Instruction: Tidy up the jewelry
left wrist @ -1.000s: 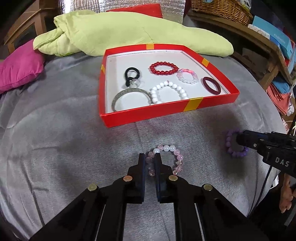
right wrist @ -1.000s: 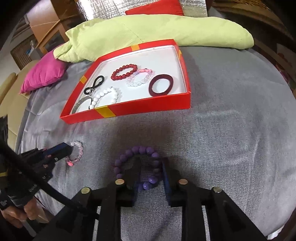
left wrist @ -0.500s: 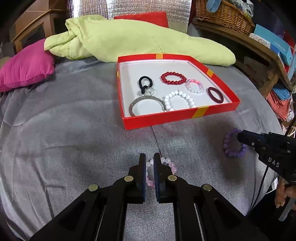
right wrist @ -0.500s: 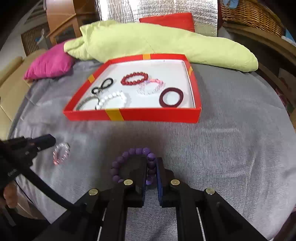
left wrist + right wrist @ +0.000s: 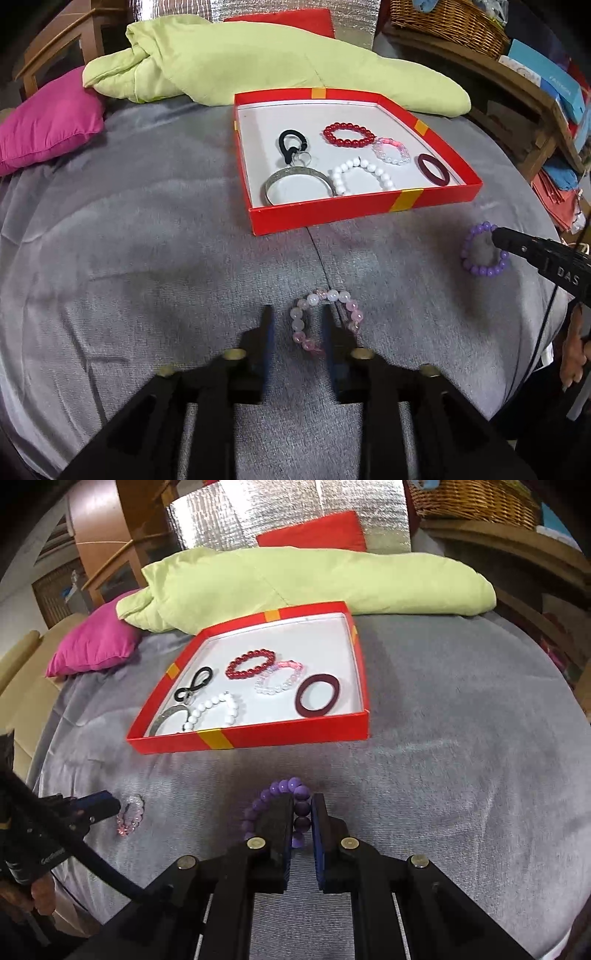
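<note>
A pale pink bead bracelet (image 5: 325, 317) lies on the grey cloth. My left gripper (image 5: 297, 325) is open, its fingers straddling the bracelet's left side. My right gripper (image 5: 303, 812) is shut on a purple bead bracelet (image 5: 280, 801), which also shows in the left wrist view (image 5: 480, 254). A red box (image 5: 369, 206) with a white floor holds a red bead bracelet (image 5: 349, 134), a white bead bracelet (image 5: 360, 175), a clear pink bracelet (image 5: 391, 149), a dark red bangle (image 5: 432, 170), a silver bangle (image 5: 295, 182) and a black hair tie (image 5: 291, 142).
A light green quilt (image 5: 258, 66) lies behind the box, a magenta cushion (image 5: 48, 122) at far left. A wooden shelf with a wicker basket (image 5: 450, 18) stands at right. The pink bracelet and left gripper show in the right wrist view (image 5: 129, 814).
My left gripper has opened; the pink bracelet now lies between its fingers on the cloth. My right gripper stays shut on the purple bracelet and has lifted a little.
</note>
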Action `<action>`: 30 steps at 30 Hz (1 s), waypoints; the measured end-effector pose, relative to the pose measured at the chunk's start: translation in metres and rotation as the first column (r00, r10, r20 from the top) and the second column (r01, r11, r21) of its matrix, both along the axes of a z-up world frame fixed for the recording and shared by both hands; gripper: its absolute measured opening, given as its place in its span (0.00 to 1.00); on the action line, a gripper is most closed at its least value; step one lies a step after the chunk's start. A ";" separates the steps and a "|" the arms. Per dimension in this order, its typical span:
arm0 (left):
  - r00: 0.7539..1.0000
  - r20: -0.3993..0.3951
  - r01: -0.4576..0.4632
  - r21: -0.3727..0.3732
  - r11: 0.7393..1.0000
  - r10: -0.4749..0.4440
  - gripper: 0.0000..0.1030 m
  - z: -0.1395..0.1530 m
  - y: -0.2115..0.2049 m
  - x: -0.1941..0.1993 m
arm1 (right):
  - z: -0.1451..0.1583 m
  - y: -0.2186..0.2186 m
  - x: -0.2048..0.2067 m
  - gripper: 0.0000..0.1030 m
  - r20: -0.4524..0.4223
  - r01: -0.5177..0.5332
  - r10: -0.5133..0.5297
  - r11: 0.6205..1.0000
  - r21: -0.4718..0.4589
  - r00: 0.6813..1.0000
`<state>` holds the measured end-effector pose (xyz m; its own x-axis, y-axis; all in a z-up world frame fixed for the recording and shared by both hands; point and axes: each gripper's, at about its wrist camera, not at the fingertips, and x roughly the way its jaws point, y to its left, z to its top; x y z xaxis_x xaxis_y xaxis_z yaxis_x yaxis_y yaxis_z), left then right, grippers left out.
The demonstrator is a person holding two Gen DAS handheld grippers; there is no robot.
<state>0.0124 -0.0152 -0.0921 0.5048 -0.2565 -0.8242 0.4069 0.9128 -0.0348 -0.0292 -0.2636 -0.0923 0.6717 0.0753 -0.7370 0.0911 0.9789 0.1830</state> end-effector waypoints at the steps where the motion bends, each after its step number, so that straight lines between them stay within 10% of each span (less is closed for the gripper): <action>1: 1.000 0.006 0.006 -0.003 1.000 -0.006 0.49 0.001 0.000 -0.002 | -0.002 -0.002 0.001 0.10 -0.008 0.004 -0.004 1.000 0.005 1.000; 15: 0.998 -0.034 0.052 0.021 0.998 -0.052 0.58 -0.013 -0.011 -0.005 | -0.009 -0.007 0.004 0.11 -0.057 0.023 -0.022 1.000 0.015 0.998; 21: 0.997 -0.032 0.075 0.006 0.997 -0.075 0.45 -0.014 -0.016 -0.007 | -0.011 -0.008 0.005 0.48 -0.070 0.025 -0.023 0.999 0.030 0.997; 30: 0.998 -0.009 0.067 0.048 0.997 -0.067 0.42 -0.014 -0.022 -0.008 | -0.020 0.009 0.007 0.36 -0.086 -0.012 0.003 0.994 -0.112 0.996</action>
<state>0.0048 -0.0367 -0.1057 0.4814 -0.2498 -0.8402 0.4671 0.8842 0.0048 -0.0226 -0.2548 -0.1120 0.6059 -0.0065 -0.7955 0.0942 0.9935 0.0637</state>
